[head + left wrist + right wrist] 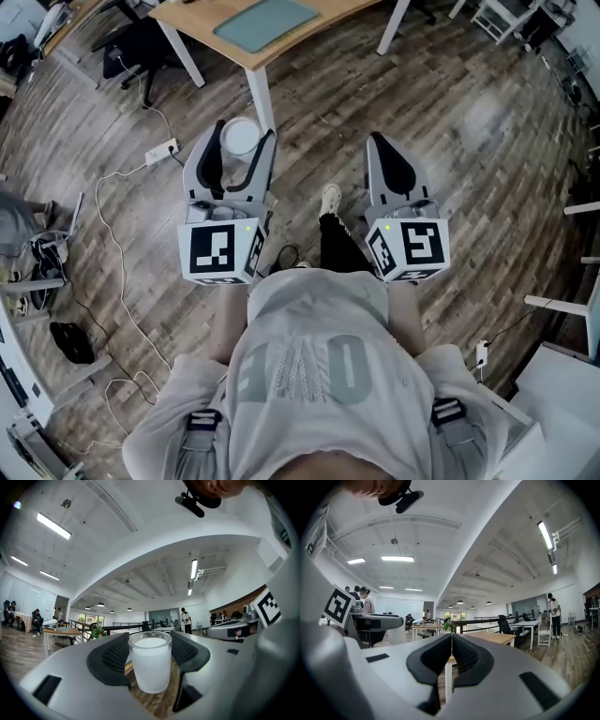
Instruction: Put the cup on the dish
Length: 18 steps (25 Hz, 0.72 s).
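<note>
The left gripper [246,142] sits at 11 o'clock in the head view, its jaws clamped on the cup [241,137]; the left gripper view shows the dark pads [110,657] pressed against both sides of the cup, a frosted white tumbler that stands upright between them; the cup is carried above the wooden plank floor [450,122], at 6 o'clock from the near corner of the wooden table [217,45]; that table lies at 12 o'clock along the top edge and bears a teal mat [265,21]; the right gripper [378,142] sits at 1 o'clock, and the right gripper view shows its jaws pressed together with nothing between them; the person's shoe [330,198] shows between the two grippers; a white power strip [161,149] lies on the floor at 10 o'clock, its cable [111,244] trailing toward 8 o'clock
</note>
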Tool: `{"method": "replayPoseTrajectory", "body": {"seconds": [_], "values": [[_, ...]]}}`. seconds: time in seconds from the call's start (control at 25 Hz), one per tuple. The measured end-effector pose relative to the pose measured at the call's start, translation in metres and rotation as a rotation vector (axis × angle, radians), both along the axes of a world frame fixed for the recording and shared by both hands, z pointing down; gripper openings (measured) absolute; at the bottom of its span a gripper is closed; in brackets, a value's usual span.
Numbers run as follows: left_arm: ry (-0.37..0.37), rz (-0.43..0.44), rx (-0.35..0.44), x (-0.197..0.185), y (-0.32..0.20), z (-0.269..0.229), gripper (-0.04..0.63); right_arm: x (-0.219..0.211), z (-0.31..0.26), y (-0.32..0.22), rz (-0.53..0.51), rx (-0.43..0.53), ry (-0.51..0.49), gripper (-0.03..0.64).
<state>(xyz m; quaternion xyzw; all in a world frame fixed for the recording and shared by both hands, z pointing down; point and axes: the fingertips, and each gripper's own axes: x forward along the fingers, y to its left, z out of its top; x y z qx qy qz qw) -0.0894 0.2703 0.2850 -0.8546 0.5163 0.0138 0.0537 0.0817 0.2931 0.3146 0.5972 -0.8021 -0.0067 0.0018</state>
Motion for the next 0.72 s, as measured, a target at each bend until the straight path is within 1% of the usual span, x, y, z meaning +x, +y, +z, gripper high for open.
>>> {"method": "replayPoseTrajectory", "body": {"seconds": [0.12,0.32,0.44,0.56,0.72], "values": [[-0.008,-0.008,0.002,0.008,-0.025,0.007,0.276,0.003,0.003,-0.028,-0.019,0.013,0.002,0.018],[-0.008,-0.052,0.009,0.02,-0.087,0.009,0.276,0.015,-0.002,-0.1,-0.067,0.037,0.01,0.018],[-0.004,-0.094,0.005,0.028,-0.141,0.007,0.276,0.027,-0.01,-0.155,-0.108,0.049,0.042,0.018],[-0.012,-0.144,-0.004,0.034,-0.194,0.006,0.276,0.037,-0.01,-0.212,-0.155,0.024,0.076,0.018],[-0.02,-0.207,0.015,0.038,-0.257,-0.002,0.276,0.05,-0.012,-0.282,-0.206,0.018,0.076,0.018]]}}
